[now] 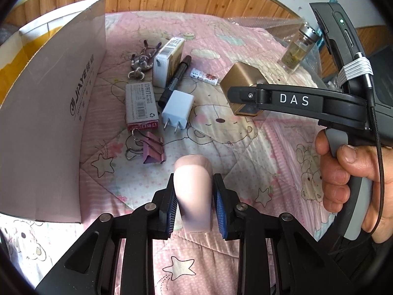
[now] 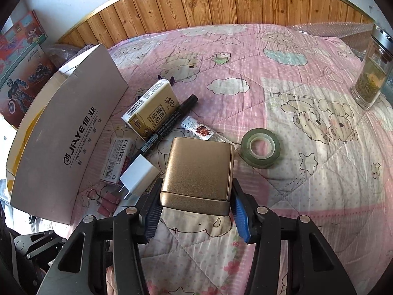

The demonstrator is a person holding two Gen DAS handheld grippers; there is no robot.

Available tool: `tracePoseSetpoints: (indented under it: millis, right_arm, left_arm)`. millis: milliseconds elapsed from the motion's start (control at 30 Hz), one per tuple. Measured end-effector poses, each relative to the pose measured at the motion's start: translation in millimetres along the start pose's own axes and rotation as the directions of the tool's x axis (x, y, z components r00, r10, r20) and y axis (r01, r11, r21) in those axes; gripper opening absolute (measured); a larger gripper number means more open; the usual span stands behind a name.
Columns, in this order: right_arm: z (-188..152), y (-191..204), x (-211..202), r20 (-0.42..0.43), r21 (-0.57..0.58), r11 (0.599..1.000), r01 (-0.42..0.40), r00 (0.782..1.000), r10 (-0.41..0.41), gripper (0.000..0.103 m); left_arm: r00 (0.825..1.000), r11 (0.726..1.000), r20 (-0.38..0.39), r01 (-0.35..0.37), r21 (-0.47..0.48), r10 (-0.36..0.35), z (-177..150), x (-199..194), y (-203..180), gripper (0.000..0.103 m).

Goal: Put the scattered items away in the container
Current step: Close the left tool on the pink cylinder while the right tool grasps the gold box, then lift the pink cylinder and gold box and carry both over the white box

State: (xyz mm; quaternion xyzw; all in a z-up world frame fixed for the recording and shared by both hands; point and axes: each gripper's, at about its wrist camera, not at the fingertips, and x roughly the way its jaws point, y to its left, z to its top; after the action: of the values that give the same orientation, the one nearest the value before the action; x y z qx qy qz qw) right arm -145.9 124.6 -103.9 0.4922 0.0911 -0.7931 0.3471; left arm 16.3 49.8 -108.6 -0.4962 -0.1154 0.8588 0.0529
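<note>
Over quilt (image 2: 307,191) | left gripper (image 1: 194,204) clamps pink block (image 1: 194,196) | right gripper (image 2: 196,211) grips gold tin (image 2: 199,172)

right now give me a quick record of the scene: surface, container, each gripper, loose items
surface: pink quilt
container: cardboard box, left of the items
left gripper: shut on pale pink block
right gripper: shut on gold tin, held above the quilt
loose items: white plug, black marker, tape roll, binder clip, staple box, keys
apart: glass jar, upright
</note>
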Motion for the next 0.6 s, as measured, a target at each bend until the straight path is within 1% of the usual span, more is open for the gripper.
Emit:
tracePoseSetpoints:
  millis: [167,400,600]
  right_arm:
    - [1,1,-11,0.023,0.009,1.000,-0.006,1.000,0.006,0.052]
    - [1,1,-20,0.037,0.023,1.000,-0.018,0.999,0.017,0.052]
    - [4,12,-26,0.051,0.008,0.999,-0.038,0.998,0.038,0.052]
  left_arm:
    - [0.999,0.999,0.013,0.045,-0.019,-0.045,0,-13,3,0.028]
    - [0.997,0.999,0.070,0.035,-0.014,-0.034,11,-29,2,0.028]
    - [0.992,0.999,0.122,0.027,-0.036,-0.022,26,-43,6,0.028]
